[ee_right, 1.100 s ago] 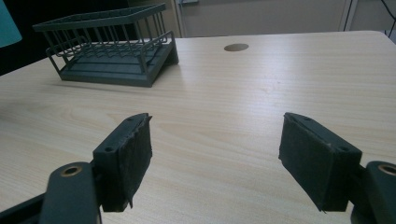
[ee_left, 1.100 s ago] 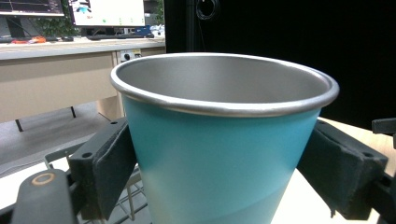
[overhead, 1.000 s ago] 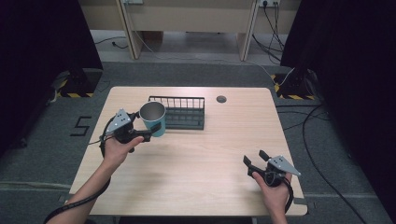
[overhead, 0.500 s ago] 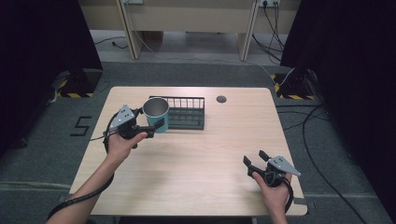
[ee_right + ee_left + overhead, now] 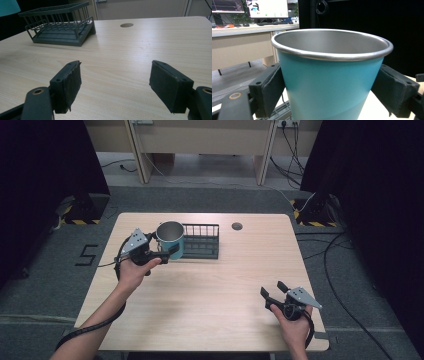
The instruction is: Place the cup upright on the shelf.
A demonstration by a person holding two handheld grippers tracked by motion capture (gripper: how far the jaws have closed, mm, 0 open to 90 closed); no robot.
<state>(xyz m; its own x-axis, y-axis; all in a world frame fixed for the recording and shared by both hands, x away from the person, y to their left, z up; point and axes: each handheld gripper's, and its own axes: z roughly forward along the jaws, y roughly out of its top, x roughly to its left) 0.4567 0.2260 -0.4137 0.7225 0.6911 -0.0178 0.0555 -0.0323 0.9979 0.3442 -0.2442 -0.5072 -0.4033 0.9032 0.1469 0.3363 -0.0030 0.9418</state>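
A teal metal cup (image 5: 171, 238) with a bare steel rim hangs upright above the table, next to the left end of a dark wire rack (image 5: 201, 240). My left gripper (image 5: 169, 251) is shut on the cup, and its two pads press the cup's (image 5: 329, 82) sides in the left gripper view. My right gripper (image 5: 273, 296) rests low near the table's front right corner. It stands open, with bare table between its pads (image 5: 70, 85). The rack (image 5: 60, 25) lies far ahead of it to the left.
The light wooden table (image 5: 215, 290) has a round cable hole (image 5: 237, 226) near its back edge. Black curtains flank both sides. Cables run over the grey floor to the right. A wooden desk stands behind the table.
My left gripper has carried the cup a little to the right and farther from me, toward the rack's left end. The right gripper has stayed where it was.
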